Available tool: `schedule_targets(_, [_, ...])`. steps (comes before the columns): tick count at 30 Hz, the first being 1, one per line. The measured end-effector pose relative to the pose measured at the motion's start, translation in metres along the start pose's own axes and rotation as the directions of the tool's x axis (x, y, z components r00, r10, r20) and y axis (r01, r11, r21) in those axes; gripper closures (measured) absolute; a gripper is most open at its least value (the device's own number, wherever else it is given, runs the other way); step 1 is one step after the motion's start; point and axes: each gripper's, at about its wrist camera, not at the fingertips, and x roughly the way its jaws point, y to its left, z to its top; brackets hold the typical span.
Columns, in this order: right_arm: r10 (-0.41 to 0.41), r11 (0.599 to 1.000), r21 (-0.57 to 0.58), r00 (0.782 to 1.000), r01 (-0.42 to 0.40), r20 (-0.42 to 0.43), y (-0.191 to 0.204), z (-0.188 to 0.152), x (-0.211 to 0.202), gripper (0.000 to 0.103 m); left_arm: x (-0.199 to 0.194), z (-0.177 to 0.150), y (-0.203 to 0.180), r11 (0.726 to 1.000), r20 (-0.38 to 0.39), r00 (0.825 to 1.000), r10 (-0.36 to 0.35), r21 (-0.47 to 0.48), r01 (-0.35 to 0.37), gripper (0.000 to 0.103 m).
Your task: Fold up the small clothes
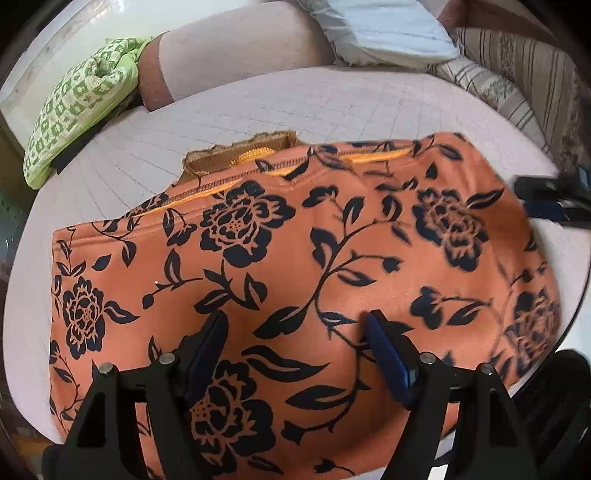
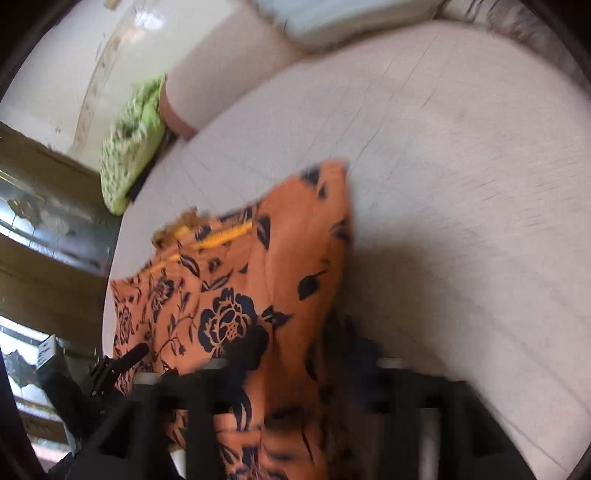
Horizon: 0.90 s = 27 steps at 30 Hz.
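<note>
1. A green patterned pillow (image 1: 79, 110) lies at the far left, and a pale cushion (image 1: 384, 33) at the far edge of the bed (image 1: 332, 107).
2. The orange floral garment (image 1: 295, 266) lies spread on the bed.
3. The left gripper (image 1: 295, 354) stands wide over the garment's near middle.
4. The right gripper (image 2: 295, 402) is blurred; I cannot tell its jaws, and the garment runs between them.

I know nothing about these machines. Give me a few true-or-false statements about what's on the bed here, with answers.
1. The orange garment has a dark floral print. True.
2. It hangs from a hanger. False: it lies on the pale quilted bed.
3. The left claw is clamped shut. False: its fingers stand apart above the cloth.
4. A green patterned cushion sits at the bed's far left. True.
5. The garment is plain blue. False: orange.
</note>
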Motion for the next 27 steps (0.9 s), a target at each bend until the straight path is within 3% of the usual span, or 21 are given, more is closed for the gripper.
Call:
schedule_targets(1, [-0.015,1.0,0.014,1.0,0.014,0.024,-0.004,-0.003,-0.013,0.031,-0.009,0.001,-0.001,1.0,0.028,1.0,-0.012,-0.006,0.012,0.025])
schedule_targets(4, [0.056,0.997,0.059,0.997,-0.059,0.06,-0.013,-0.029,-0.053,0.031,-0.022,0.001,-0.007,0.999,0.075,0.996,-0.044,0.023,0.042,0.025])
schedule_targets(7, [0.077,0.988,0.128,0.996,-0.084,0.054,-0.023,-0.067,-0.072,0.031,-0.018,-0.006,-0.009,0.998,0.064,0.997,-0.034,0.049,0.031,0.025])
schedule_targets(11, [0.072,0.979,0.192,0.997,-0.067,-0.02,-0.027,-0.099,-0.051,0.031,0.0,-0.018,-0.009,0.998,0.006,1.0,-0.03,0.055,0.03,0.025])
schedule_targets(14, [0.075,0.977,0.208,0.992,-0.054,-0.097,-0.015,-0.107,-0.018,0.03,0.0,-0.021,-0.006,0.998,0.021,0.999,-0.043,0.048,0.042,0.025])
schedule_targets(15, [0.036,0.981,0.192,0.996,-0.02,-0.079,-0.007,-0.107,-0.016,0.03,-0.001,-0.021,-0.006,0.998,0.02,0.999,-0.043,0.051,0.042,0.025])
schedule_targets(17, [0.064,0.985,0.167,0.996,-0.052,-0.062,0.005,-0.104,-0.019,0.082,-0.002,-0.022,-0.005,0.998,0.024,0.999,-0.044,0.055,0.043,0.025])
schedule_targets(22, [-0.107,0.992,0.063,0.994,0.106,0.012,0.04,-0.103,-0.038,0.082,-0.024,-0.022,0.003,0.998,0.084,0.995,-0.058,0.033,0.056,0.025])
schedule_targets(24, [-0.218,0.974,0.05,0.973,0.222,-0.073,0.018,-0.107,-0.014,0.082,-0.024,-0.021,-0.003,0.997,0.1,0.994,-0.036,0.071,0.029,0.025])
schedule_targets(25, [-0.192,0.975,0.094,0.976,0.202,-0.107,0.007,-0.109,-0.004,0.079,-0.015,-0.022,-0.008,0.994,0.067,0.998,-0.008,0.111,0.0,0.025])
schedule_targets(26, [-0.177,0.976,0.115,0.981,0.186,-0.083,0.004,-0.108,-0.008,0.073,-0.001,-0.026,-0.012,0.988,0.008,1.0,0.024,0.155,-0.025,0.024])
schedule_targets(27, [-0.172,0.978,0.102,0.981,0.18,-0.087,0.01,-0.103,-0.015,0.072,-0.001,-0.028,-0.007,0.991,0.036,0.999,0.01,0.135,-0.015,0.022])
